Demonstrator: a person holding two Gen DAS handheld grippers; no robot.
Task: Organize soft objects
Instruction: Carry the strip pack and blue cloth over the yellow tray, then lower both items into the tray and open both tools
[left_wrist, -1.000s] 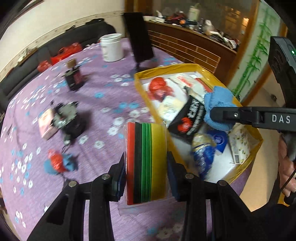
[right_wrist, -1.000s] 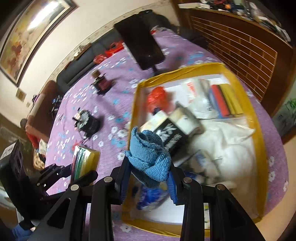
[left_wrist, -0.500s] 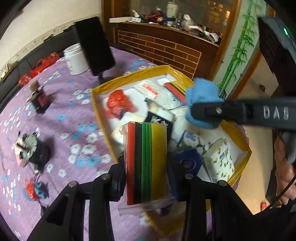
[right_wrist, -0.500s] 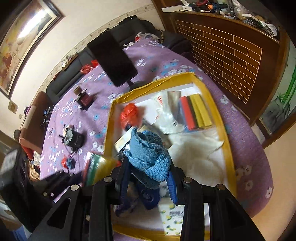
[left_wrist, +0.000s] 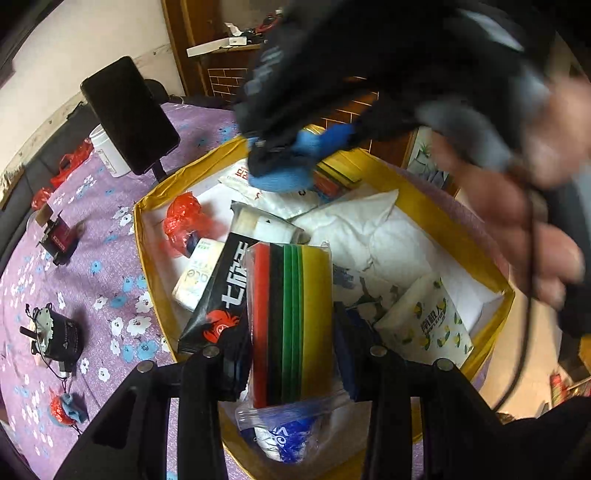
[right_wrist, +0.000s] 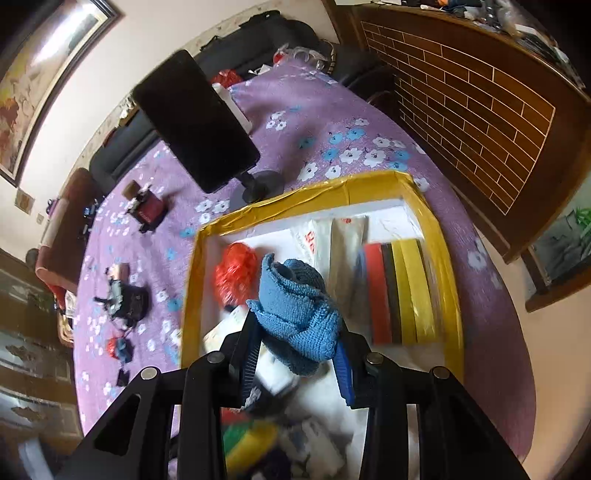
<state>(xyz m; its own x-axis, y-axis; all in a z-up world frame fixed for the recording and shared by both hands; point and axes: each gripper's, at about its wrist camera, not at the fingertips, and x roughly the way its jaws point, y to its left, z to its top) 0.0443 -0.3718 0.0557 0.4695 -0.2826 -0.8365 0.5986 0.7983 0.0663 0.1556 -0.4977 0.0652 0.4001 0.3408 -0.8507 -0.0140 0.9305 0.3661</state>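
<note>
Mid-carry w/ both loads, drop-off step. My left hand-held gripper (left_wrist: 291, 347) is clamped on the bagged stack of coloured foam sheets (left_wrist: 291, 325) (red, black, green, yellow edges up), which sits upright between the pads and hangs over the near end of the yellow-rimmed box (left_wrist: 147, 206). My right hand-held gripper (right_wrist: 295, 354) is clamped on the blue knitted cloth (right_wrist: 295, 310), bunched up and poking above the pads, over the middle of the same box (right_wrist: 439, 229).

Box is already crowded: red plastic bag (right_wrist: 236, 273) at the far left, a second foam stack (right_wrist: 399, 291) lying flat along the right wall, white bags and a tissue pack (left_wrist: 424, 325) nr the front. In the left view the right rig crosses the top of frame, blurred, w/ the person's hand (left_wrist: 517, 221) close by, so the two loads are near each other.

Next, as I judge it: pick a gap for each. Cloth prob goes in the centre beside the red bag; foam needs laying flat, maybe by its twin. Lower before opening the jaws, and keep the two rigs from bumping
</note>
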